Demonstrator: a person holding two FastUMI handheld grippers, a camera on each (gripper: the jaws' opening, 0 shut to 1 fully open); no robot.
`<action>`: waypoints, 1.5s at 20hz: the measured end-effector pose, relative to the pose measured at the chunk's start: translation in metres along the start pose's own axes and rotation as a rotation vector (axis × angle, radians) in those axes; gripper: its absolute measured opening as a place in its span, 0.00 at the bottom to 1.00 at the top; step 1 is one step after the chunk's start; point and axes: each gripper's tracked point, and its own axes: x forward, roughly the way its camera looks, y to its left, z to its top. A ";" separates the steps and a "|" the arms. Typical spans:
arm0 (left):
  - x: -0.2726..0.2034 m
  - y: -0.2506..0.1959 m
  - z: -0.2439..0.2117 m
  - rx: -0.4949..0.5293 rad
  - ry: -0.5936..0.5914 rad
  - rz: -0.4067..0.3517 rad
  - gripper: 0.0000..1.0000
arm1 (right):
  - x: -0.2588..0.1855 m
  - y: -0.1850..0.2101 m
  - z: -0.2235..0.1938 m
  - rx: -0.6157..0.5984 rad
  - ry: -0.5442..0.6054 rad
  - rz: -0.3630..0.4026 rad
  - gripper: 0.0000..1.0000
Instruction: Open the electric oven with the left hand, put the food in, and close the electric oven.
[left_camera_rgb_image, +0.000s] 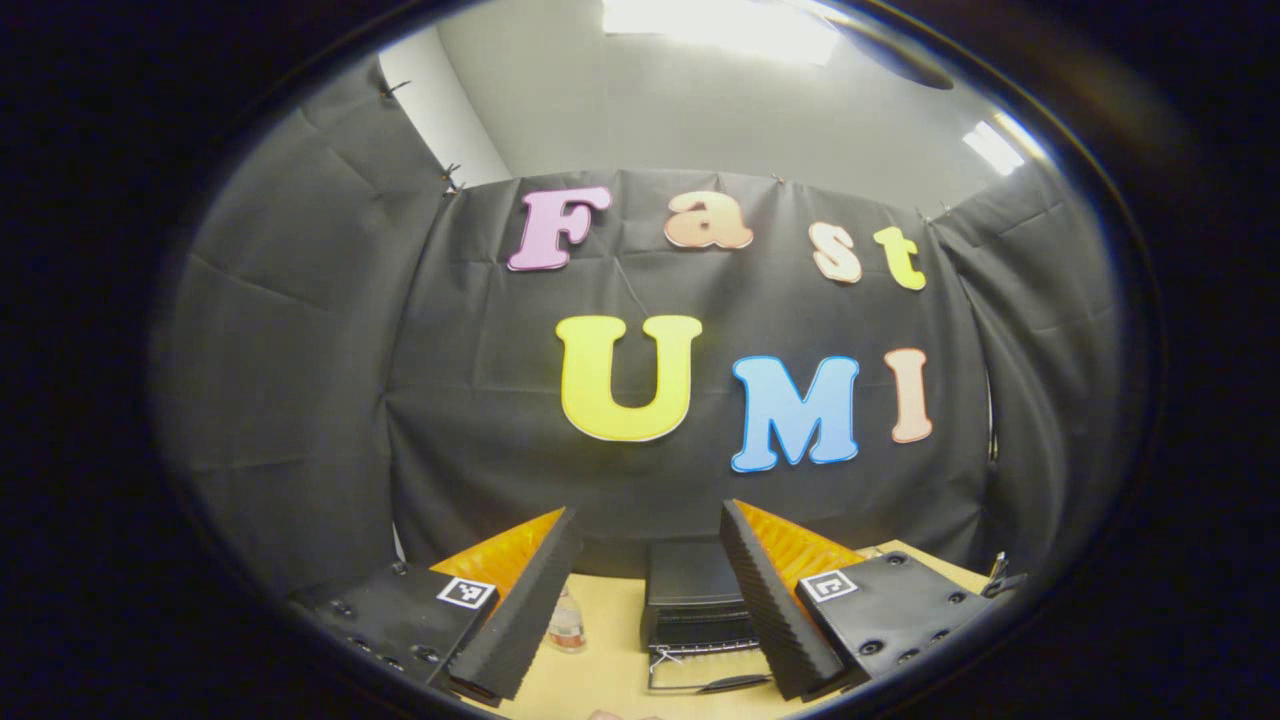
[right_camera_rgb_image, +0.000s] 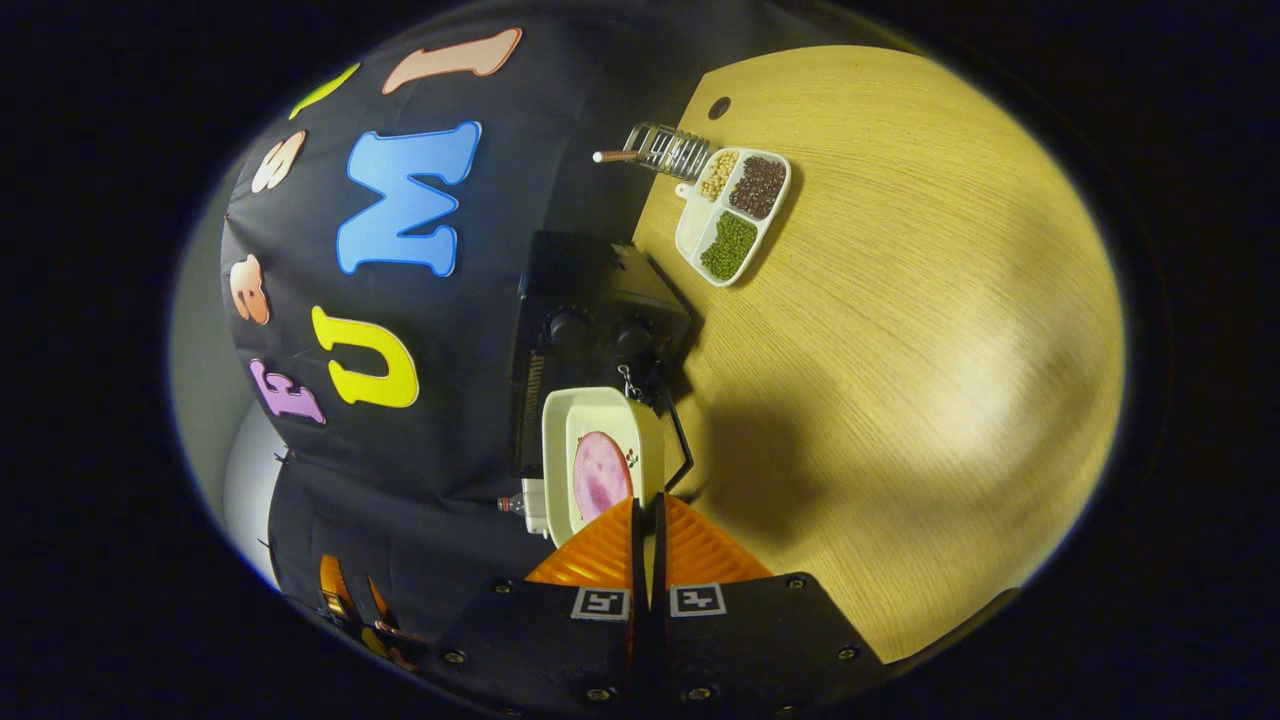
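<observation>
On the left, the left gripper (left_camera_rgb_image: 648, 600) hangs back from the work with its fingers spread wide and nothing between them; past them, in the left gripper view, the small black oven (left_camera_rgb_image: 694, 598) sits on the pale wooden table (left_camera_rgb_image: 610, 660) against the dark cloth wall, a small bottle (left_camera_rgb_image: 566, 622) standing just to its left. The oven's door (left_camera_rgb_image: 705, 678) looks dropped down flat toward the front, its wire frame and dark handle lying low over the table, so I judge the opening step done. Moving right, the right gripper (right_camera_rgb_image: 646, 520) has its fingers pinched nearly together on the near rim of a white dish (right_camera_rgb_image: 590, 455) carrying a pink round slice of food (right_camera_rgb_image: 601, 475). In the right gripper view the dish is held up in front of the oven (right_camera_rgb_image: 590, 330), and I cannot tell whether its far edge has entered the opening yet. The dish's long side runs straight away from the gripper, pointing at the oven, which suits sliding it in end first. Farther right on the table (right_camera_rgb_image: 900, 350), well apart, lie a divided tray of beans (right_camera_rgb_image: 732, 215) and a wire rack (right_camera_rgb_image: 668, 150). Still to do, as I read it: seat the dish inside, let go, and swing the door up.
</observation>
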 end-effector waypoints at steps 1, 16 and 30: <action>0.000 0.006 -0.002 -0.008 0.005 -0.001 1.00 | 0.010 0.002 -0.002 0.004 -0.012 -0.007 0.01; -0.014 0.102 0.002 -0.032 0.010 0.108 1.00 | 0.138 0.042 -0.015 0.192 -0.200 -0.017 0.00; -0.015 0.130 -0.015 -0.027 0.053 0.152 1.00 | 0.206 0.069 0.012 0.337 -0.382 -0.074 0.01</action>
